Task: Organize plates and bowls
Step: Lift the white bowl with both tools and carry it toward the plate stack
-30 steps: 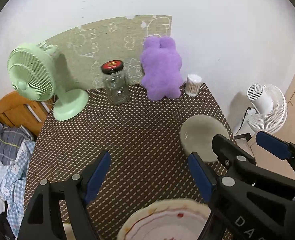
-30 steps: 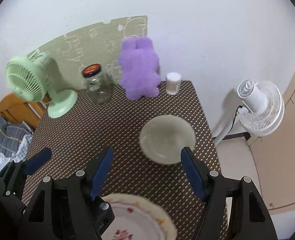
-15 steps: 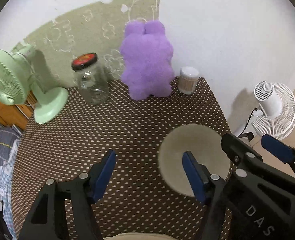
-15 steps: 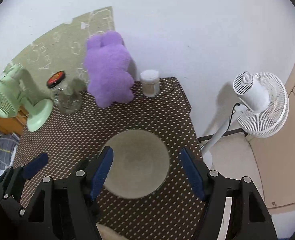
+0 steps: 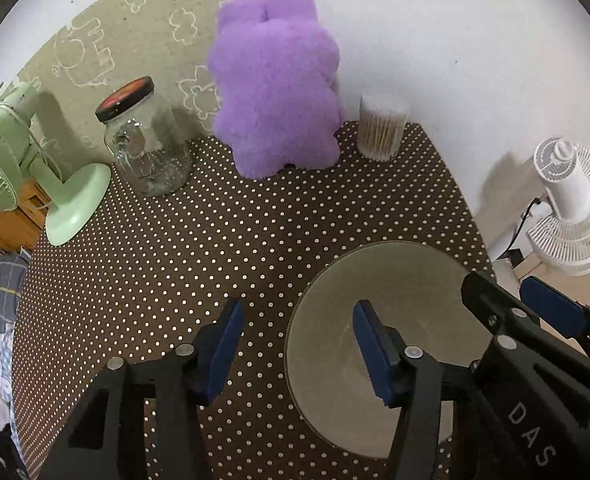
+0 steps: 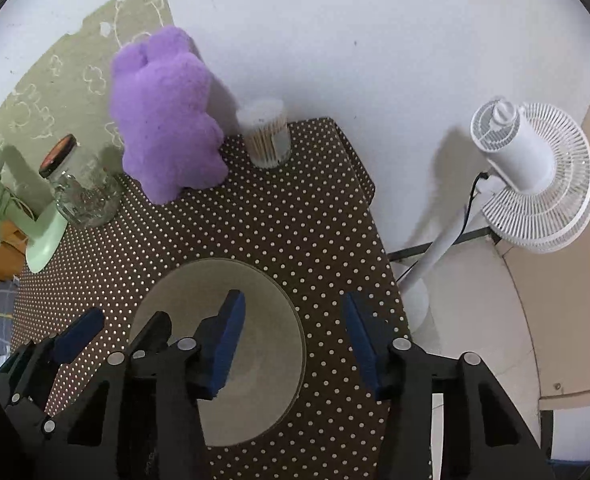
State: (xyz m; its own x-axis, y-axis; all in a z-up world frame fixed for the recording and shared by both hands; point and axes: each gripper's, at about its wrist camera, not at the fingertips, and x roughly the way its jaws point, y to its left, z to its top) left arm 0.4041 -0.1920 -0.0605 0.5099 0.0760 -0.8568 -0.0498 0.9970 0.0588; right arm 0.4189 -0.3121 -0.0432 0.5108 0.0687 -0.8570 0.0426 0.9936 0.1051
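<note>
- Bowl (image 5: 411, 292): sitting upright on the brown polka-dot tablecloth (image 5: 223, 240), toward the table's right edge and near side. Round, pale greenish-grey, matte glaze, thin darker rim, plain inside; nothing is showing in it.
- Left gripper (image 5: 297, 344): hanging over the bowl's left rim. Right blue pad is standing inside the bowl, left pad outside over the cloth, so the rim is lying between them. Jaws have just been closing; a gap is showing on both sides of the rim, so they are standing apart and not yet pinching.
- Right gripper (image 6: 293, 344): straddling the bowl's right rim in the same way, left pad inside, right pad outside over the cloth. Jaws have just been closing; they too are spread with the rim between, no pad pressing on it.
- Each gripper is showing in the other's view, at opposite sides of the bowl.
- Back of table, along the wall: green desk fan (image 5: 11, 168), glass jar (image 5: 143, 140) with a dark lid, purple plush toy (image 5: 275, 88), clear tub of cotton swabs (image 5: 381, 128).
- White floor fan (image 6: 535, 176) is standing on the floor, right of the table.
</note>
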